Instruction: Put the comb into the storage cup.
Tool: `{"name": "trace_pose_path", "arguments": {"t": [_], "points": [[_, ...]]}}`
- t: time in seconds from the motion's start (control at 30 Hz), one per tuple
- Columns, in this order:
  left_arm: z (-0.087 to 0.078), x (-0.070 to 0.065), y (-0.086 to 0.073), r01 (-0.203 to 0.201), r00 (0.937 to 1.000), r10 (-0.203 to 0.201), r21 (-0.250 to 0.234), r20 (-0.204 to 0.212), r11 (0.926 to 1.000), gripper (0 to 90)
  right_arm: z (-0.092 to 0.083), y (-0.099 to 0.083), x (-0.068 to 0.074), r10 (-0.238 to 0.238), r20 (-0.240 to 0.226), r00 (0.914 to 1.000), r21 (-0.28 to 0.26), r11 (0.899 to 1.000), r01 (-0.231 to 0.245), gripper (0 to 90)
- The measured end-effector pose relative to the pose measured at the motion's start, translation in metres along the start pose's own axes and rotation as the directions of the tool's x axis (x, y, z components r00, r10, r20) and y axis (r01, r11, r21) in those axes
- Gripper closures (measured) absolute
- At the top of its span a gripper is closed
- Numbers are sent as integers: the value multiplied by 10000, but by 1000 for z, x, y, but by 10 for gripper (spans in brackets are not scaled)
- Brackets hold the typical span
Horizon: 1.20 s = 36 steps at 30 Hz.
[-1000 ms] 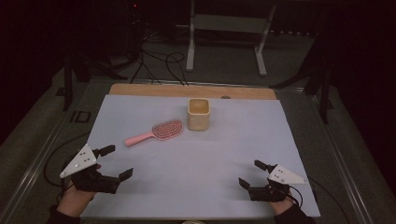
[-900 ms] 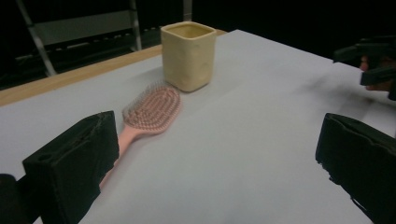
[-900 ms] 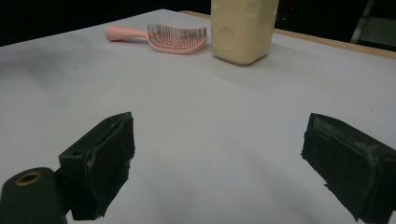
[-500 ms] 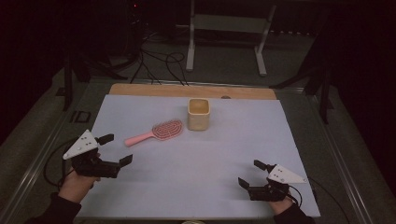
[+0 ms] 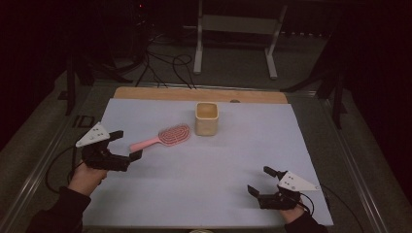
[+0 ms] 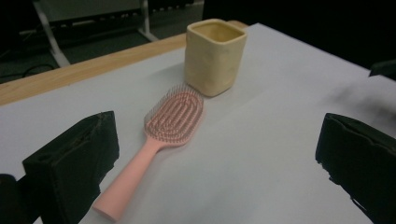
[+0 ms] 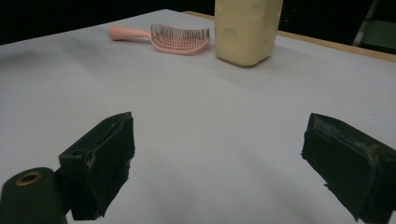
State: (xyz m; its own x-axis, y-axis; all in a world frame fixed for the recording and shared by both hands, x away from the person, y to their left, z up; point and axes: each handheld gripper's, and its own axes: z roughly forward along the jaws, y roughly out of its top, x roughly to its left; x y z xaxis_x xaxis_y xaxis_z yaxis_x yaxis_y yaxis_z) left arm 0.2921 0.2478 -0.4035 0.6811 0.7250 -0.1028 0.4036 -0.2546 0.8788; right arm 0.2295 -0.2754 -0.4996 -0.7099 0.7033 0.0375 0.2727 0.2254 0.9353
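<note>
A pink plastic brush [image 5: 163,138] lies bristles-up on the pale, matte sheet covering the tabletop [image 5: 209,184], its oval head of fine bristles just beside a cream cup [image 5: 207,118] and its smooth handle pointing toward the left claw [image 5: 127,145]. The cup is squarish with rounded corners and a slightly dimpled, glazed-looking wall; it stands upright near the far wooden edge [image 5: 194,94] of the tabletop. Both claws have blocky black jaws with rough padded faces. The left claw is open, empty, its jaws on either side of the brush handle's end in the left gripper view, not touching it. The right claw [image 5: 265,183] is open and empty near the front right corner, well apart from brush and cup. Since half a second ago the left claw has moved forward toward the handle; the right claw has stayed put.
</note>
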Motion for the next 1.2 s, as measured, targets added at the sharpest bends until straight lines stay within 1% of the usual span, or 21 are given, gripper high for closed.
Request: {"name": "trace_pose_path", "arguments": {"t": [0.1,0.17,0.2,0.3,0.43,0.53,0.6,0.67,0.73,0.77,0.9,0.93,0.97,1.0,1.03,1.07,1.1,1.13,1.17,1.2], "points": [[7,2,1,-16,10000,18,171,-88,9999,3,0,0,0,-24,-9,10000,-10,10000,24,91],[8,3,1,-49,10000,51,172,-79,9998,3,0,0,0,-42,-2,10000,1,10000,42,91],[12,4,2,42,9999,-39,220,-164,9997,3,1,0,0,-15,-32,10000,23,10000,15,91],[15,7,2,-21,9996,29,287,-266,9996,3,0,0,1,-52,-28,10000,-13,10000,51,91],[22,14,4,23,9990,-5,400,-447,9992,3,1,0,1,-25,-52,10000,20,10000,25,91],[25,18,5,30,9987,-7,461,-503,9989,4,1,0,1,6,-47,10000,-4,10000,-6,91],[26,20,5,13,9981,13,431,-618,9991,27,1,0,0,22,-89,10000,14,10000,-22,91],[29,23,6,-44,9973,76,444,-731,9990,33,1,0,1,-13,-64,10000,-5,10000,12,91],[31,25,5,-118,9957,154,399,-913,9991,46,1,0,1,28,-73,10000,-10,10000,-28,91],[32,26,5,-202,9937,240,361,-1093,9991,47,1,0,0,21,-101,9999,9,10000,-21,91],[35,30,4,-198,9928,244,403,-1173,9990,111,1,0,1,-12,-94,10000,2,10000,12,91],[38,33,3,-246,9911,301,438,-1294,9987,141,2,0,0,37,-140,9999,9,10000,-36,91],[38,33,3,-246,9911,301,438,-1294,9987,156,2,0,0,37,-140,9999,9,10000,-36,91],[40,35,2,-295,9893,366,523,-1413,9982,161,2,0,1,9,-119,9999,20,10000,-9,91],[41,36,2,-331,9887,404,526,-1442,9981,178,2,0,1,12,-119,9999,0,10000,-12,91],[42,37,1,-304,9884,374,499,-1469,9983,206,2,0,1,5,-114,9999,-14,10000,-5,91],[43,38,1,-325,9865,403,515,-1587,9981,214,2,1,0,26,-112,9999,-20,10000,-27,91],[43,39,1,-318,9865,398,530,-1589,9981,238,2,1,0,24,-126,9999,-34,10000,-25,91],[45,40,0,-314,9846,407,570,-1700,9979,243,2,1,1,22,-131,9999,-22,10000,-22,91],[46,41,-1,-275,9843,370,571,-1726,9980,244,2,1,1,-51,-162,9999,-17,10000,51,91]]}}
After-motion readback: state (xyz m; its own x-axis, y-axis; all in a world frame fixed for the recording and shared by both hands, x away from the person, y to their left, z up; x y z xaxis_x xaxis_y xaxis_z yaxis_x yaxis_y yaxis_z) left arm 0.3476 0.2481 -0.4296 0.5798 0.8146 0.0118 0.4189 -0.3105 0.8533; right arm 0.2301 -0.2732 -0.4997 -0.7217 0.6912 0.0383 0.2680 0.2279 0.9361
